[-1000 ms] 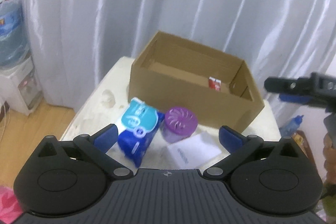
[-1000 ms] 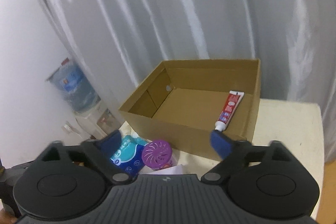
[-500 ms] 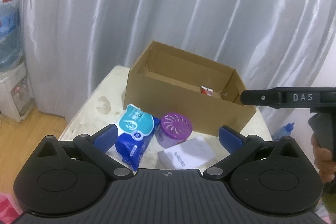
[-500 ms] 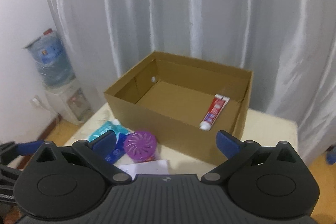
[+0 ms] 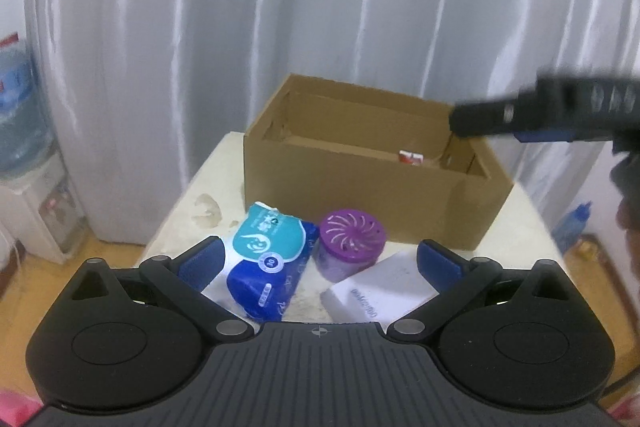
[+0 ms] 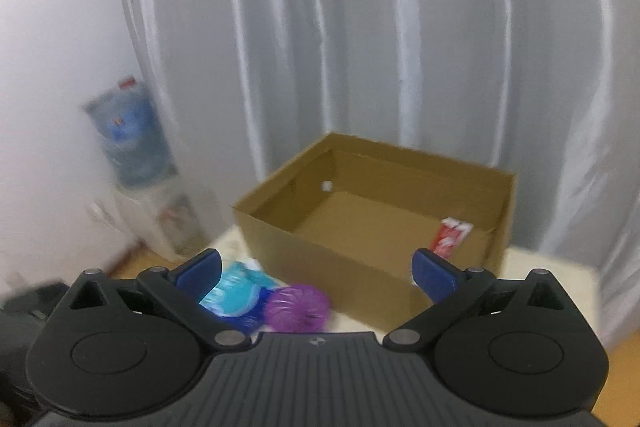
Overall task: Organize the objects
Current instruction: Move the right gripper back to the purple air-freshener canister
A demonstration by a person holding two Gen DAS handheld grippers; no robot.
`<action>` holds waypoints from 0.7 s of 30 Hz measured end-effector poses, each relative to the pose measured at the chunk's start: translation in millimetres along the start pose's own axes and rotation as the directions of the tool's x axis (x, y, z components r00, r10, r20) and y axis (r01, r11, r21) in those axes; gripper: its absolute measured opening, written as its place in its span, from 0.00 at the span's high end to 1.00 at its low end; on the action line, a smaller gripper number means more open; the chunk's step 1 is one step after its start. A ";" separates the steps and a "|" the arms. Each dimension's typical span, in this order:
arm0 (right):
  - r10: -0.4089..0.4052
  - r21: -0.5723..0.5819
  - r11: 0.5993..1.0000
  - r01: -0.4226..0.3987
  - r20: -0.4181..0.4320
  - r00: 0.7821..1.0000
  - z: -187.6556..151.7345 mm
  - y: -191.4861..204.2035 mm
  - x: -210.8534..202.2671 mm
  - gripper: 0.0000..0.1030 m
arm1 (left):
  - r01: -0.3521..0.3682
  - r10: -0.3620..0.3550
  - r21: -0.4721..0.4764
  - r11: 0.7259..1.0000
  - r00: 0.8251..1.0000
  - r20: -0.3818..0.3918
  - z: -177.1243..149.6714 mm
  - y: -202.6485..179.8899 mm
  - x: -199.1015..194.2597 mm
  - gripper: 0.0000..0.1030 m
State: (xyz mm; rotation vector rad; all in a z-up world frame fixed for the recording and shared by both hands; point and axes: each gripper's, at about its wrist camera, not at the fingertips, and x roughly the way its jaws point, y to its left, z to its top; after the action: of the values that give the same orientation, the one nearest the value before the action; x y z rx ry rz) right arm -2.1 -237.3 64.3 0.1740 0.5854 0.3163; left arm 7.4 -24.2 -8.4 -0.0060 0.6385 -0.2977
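Observation:
An open cardboard box (image 5: 360, 203) (image 6: 320, 243) stands at the back of a small white table (image 5: 188, 207). A red and white toothpaste tube (image 6: 450, 237) (image 5: 411, 157) lies inside it at the right. In front of the box lie a blue and teal tissue pack (image 5: 266, 255) (image 6: 236, 297), a purple round air freshener (image 5: 350, 241) (image 6: 298, 309) and a white flat box (image 5: 380, 291). My left gripper (image 5: 318, 261) hangs open above these items, holding nothing. My right gripper (image 6: 316, 269) is open and empty, above and in front of the box; it appears blurred at the right of the left wrist view.
Grey curtains (image 5: 320, 27) hang behind the table. A water dispenser with a blue bottle (image 5: 20, 131) (image 6: 128, 143) stands on the floor at the left. A blue spray bottle (image 5: 574, 227) sits on the floor at the right. A person's hand (image 5: 628, 211) is at the right edge.
Both grippers have pulled back and up from the table, so the box and items look smaller and lower. The right gripper swung left, with motion blur. Both stay open.

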 end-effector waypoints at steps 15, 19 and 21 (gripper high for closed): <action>0.196 0.323 0.935 -0.145 -0.133 0.971 -26.2 -53.3 87.5 0.16 | 0.046 -0.039 0.085 0.995 0.996 -0.084 -0.1 -30.0 62.2 0.26; 0.196 0.341 0.931 -0.128 -0.172 0.965 -34.2 -57.2 109.1 0.30 | 0.047 -0.034 0.108 0.993 0.991 -0.126 2.9 -35.0 80.7 0.31; 0.192 0.346 0.931 -0.117 -0.191 0.963 -38.2 -60.8 118.4 0.33 | 0.044 -0.027 0.110 0.993 0.988 -0.154 4.3 -36.3 90.1 0.32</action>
State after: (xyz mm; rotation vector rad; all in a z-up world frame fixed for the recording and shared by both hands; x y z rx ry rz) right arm 84.3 -251.2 -43.1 0.5182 0.8482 0.3927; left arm 68.6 -84.2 -54.2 0.1148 0.7729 -0.3712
